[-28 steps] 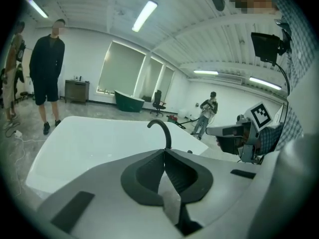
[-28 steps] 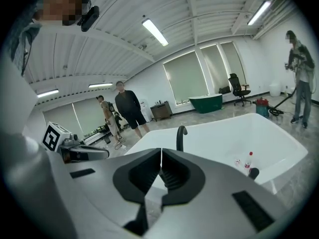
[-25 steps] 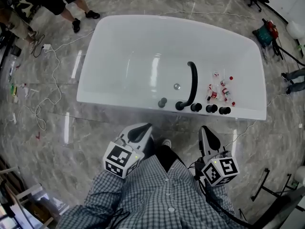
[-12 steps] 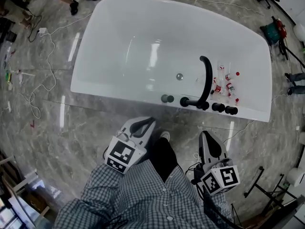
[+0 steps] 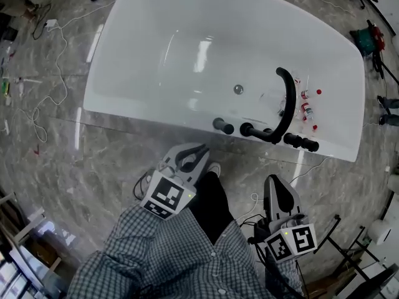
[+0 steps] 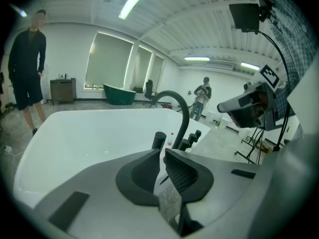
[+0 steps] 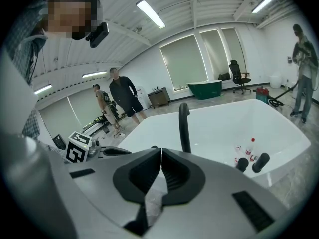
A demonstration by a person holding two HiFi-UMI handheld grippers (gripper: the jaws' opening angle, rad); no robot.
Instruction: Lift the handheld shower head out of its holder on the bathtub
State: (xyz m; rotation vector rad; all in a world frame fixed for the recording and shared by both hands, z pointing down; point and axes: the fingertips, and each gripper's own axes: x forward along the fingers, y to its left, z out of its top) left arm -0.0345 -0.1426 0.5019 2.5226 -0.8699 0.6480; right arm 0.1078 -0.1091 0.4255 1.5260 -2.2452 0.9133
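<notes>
- While you're on the approach step, left gripper [image 5: 194, 153] and right gripper [image 5: 274, 184] sit low in frame, jaws together, empty.
- Shower head [image 5: 222, 127], seemingly the lone black cylinder mid-frame on the bathtub [image 5: 156, 114] rim, sits untouched: spread one gripper's jaws and reach forward.

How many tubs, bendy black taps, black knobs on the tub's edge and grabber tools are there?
White bathtub: 1
Curved black tap spout: 1
Black knobs on its rim: 4
Grey grippers (left gripper, right gripper): 2
Total: 8
</notes>
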